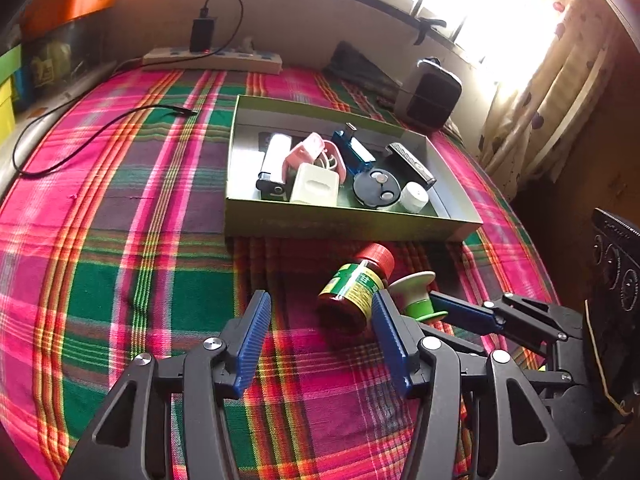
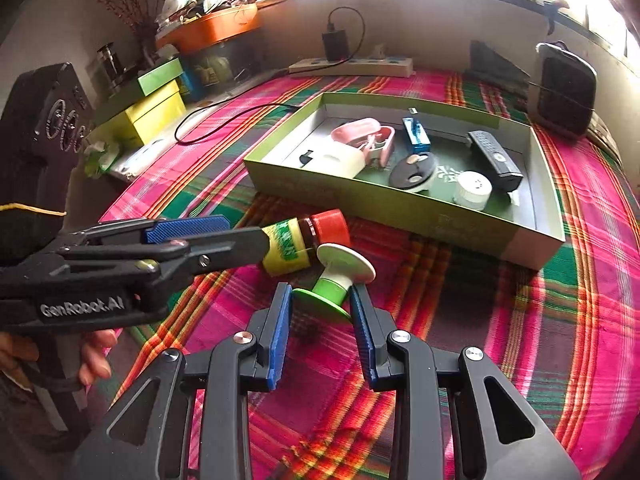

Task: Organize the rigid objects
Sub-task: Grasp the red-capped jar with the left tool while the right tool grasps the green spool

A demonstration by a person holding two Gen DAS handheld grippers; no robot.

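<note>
A brown bottle with a red cap and yellow-green label (image 1: 357, 282) (image 2: 301, 242) lies on its side on the plaid cloth in front of the green box (image 1: 352, 222) (image 2: 400, 204). A green-and-white spool (image 1: 416, 292) (image 2: 332, 280) lies touching it on the right. My left gripper (image 1: 320, 320) (image 2: 236, 232) is open; the bottle lies just ahead of its right finger. My right gripper (image 2: 322, 300) (image 1: 440, 306) stands open around the spool's green end; whether its pads touch the spool I cannot tell.
The box holds several items: a white lighter-like stick (image 1: 273, 160), pink case (image 1: 312, 152), white cube (image 1: 314, 184), blue device (image 1: 356, 152), black disc (image 1: 376, 190), white cap (image 1: 414, 197), black remote (image 1: 412, 165). A power strip (image 1: 212, 58), black cable (image 1: 92, 132) and speaker (image 1: 430, 98) lie beyond.
</note>
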